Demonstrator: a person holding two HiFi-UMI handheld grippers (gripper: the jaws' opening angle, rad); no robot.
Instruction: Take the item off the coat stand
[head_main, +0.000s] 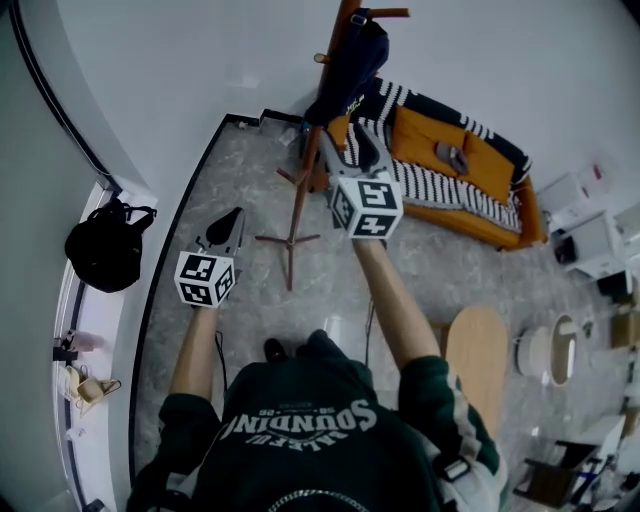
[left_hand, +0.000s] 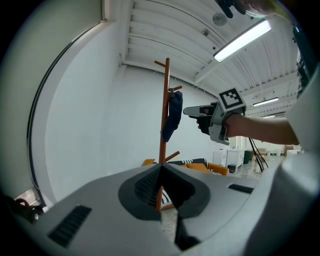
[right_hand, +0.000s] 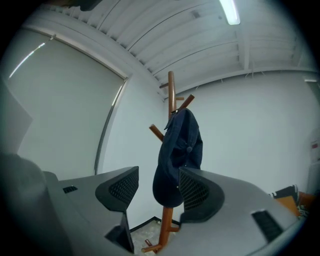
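Observation:
A dark navy cap (right_hand: 179, 150) hangs from a peg near the top of the wooden coat stand (right_hand: 171, 92). In the head view the cap (head_main: 352, 65) drapes down the stand (head_main: 300, 190). My right gripper (head_main: 350, 150) is raised level and pointed at it. Its jaws are open, and in the right gripper view (right_hand: 157, 187) the cap's lower part shows in the gap between them, a little beyond the tips. The left gripper view shows the right gripper (left_hand: 187, 111) just short of the cap (left_hand: 171, 120). My left gripper (head_main: 233, 218) hangs lower, shut and empty (left_hand: 161, 169).
A sofa (head_main: 470, 175) with orange cushions and a striped blanket stands behind the stand. A black bag (head_main: 105, 250) lies on a ledge at the left wall. A round wooden table (head_main: 478, 355) is at my right. The stand's feet (head_main: 288, 240) spread over the marble floor.

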